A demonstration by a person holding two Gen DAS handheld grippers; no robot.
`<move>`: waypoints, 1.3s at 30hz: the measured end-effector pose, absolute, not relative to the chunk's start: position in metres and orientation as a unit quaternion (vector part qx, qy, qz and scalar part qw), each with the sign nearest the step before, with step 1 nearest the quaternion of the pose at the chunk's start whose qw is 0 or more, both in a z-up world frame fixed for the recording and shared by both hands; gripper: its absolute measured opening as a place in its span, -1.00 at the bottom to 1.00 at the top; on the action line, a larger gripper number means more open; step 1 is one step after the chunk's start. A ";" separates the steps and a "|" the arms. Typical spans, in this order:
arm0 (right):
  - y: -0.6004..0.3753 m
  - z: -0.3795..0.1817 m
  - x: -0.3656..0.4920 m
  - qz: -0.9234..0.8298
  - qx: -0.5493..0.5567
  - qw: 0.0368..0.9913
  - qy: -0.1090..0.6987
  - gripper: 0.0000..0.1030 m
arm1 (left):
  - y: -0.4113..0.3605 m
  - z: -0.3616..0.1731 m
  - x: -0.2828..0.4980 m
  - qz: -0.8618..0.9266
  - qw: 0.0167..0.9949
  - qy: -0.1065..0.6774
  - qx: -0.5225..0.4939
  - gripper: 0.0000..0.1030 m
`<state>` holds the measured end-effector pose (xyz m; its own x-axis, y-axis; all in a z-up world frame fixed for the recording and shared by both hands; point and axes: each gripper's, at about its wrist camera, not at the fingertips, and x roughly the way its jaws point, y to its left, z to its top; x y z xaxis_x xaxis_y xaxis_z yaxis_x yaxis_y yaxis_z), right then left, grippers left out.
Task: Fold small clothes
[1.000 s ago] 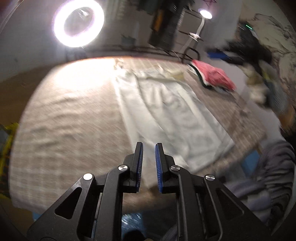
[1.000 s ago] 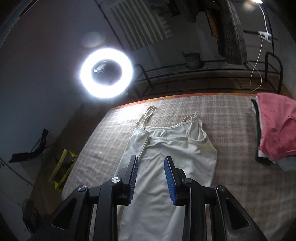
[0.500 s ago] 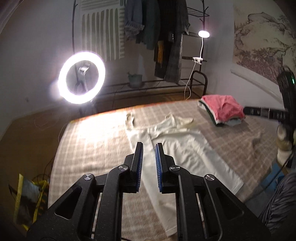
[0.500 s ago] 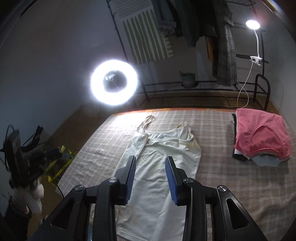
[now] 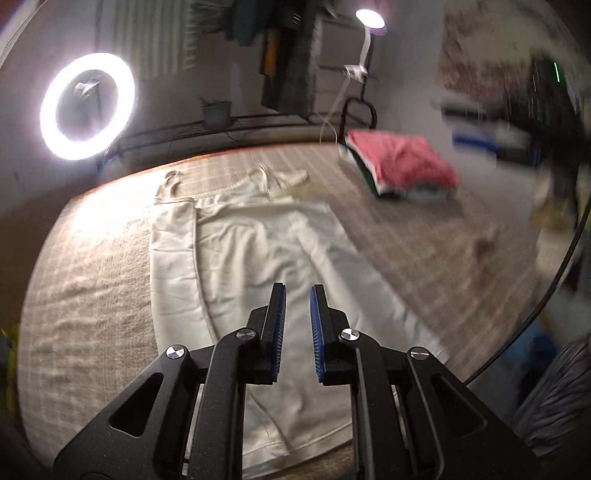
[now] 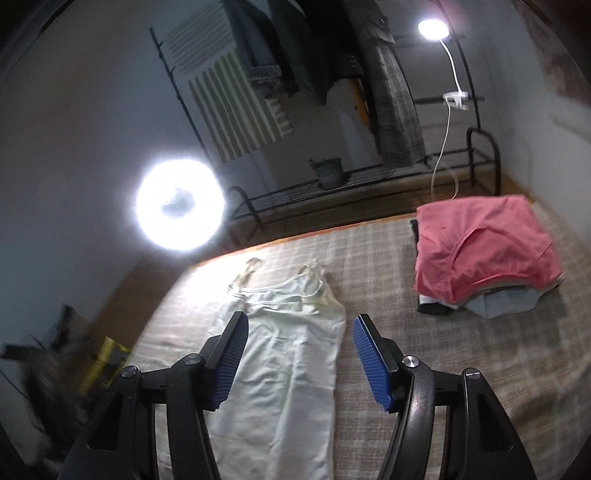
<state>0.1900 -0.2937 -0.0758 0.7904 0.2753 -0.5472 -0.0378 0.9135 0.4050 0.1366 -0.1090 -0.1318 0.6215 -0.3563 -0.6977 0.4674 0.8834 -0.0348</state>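
Note:
A long cream strappy top (image 5: 251, 266) lies flat on the checked bed cover (image 5: 88, 295), straps towards the far edge, its left side folded in lengthwise. It also shows in the right wrist view (image 6: 288, 365). My left gripper (image 5: 297, 295) hovers above the top's lower half, jaws a narrow gap apart and empty. My right gripper (image 6: 299, 325) hovers above the top's middle, jaws wide open and empty. The right gripper shows blurred at the right edge of the left wrist view (image 5: 491, 136).
A stack of folded clothes with a pink one on top (image 6: 484, 243) sits on the bed cover (image 6: 424, 369) at the far right, also in the left wrist view (image 5: 402, 166). A ring light (image 6: 179, 205), a clothes rack (image 6: 369, 74) and a clip lamp (image 6: 432, 29) stand beyond the bed.
My right gripper's jaws have opened much wider and it has moved closer to the top. My left gripper has swung over the top's lower half, its jaws slightly wider.

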 end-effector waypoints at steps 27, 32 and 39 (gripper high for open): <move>-0.395 -0.132 0.214 0.072 0.257 0.895 0.358 0.18 | -0.257 -0.230 0.063 -0.354 0.806 0.439 0.182 -0.18; -0.387 -0.141 0.228 0.078 0.257 0.890 0.368 0.18 | -0.257 -0.230 0.069 -0.346 0.813 0.435 0.172 -0.79; -0.355 -0.164 0.272 0.100 0.230 0.883 0.397 0.18 | -0.227 -0.210 0.077 -0.347 0.825 0.437 0.091 -0.90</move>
